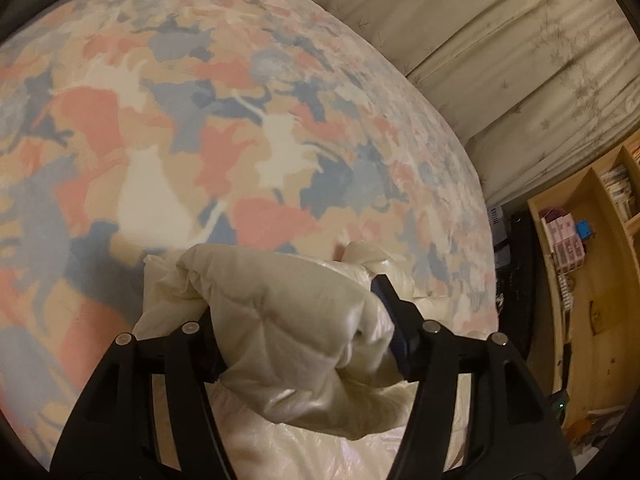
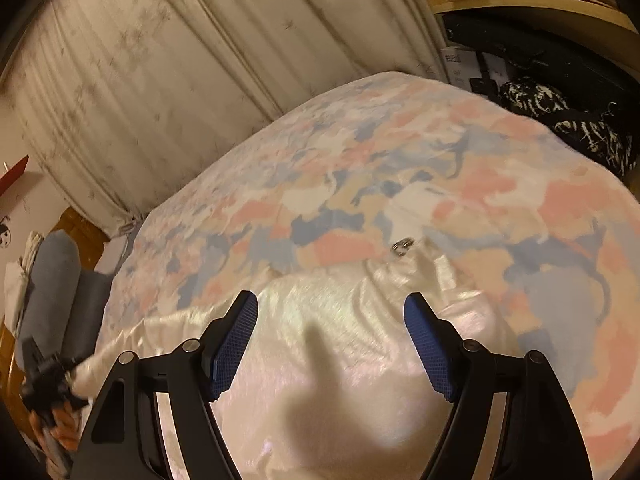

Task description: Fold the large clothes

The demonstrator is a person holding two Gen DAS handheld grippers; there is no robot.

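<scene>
The cream jacket (image 2: 332,344) lay on the bed (image 2: 400,184). The left gripper (image 1: 304,320) had a puffy fold between part-open jaws. At six o'clock, the right gripper (image 2: 332,344) hovered wide open, empty.

We see both views under dim, warm yellowish indoor light. The fisheye lenses bow the curtain (image 2: 168,80) folds and the wooden shelf (image 1: 576,280), and a black vignette cuts off every corner. Motion blur smears the patterned bedspread (image 1: 200,128), worst toward the left edge of the left wrist view; the curtain there stays somewhat sharper. On the cream puffer jacket (image 2: 340,340) a soft, finger-shaped shadow falls between the right gripper's fingers (image 2: 236,344), and its shiny fabric catches a pale sheen. The shelf corner lies in deep shadow
</scene>
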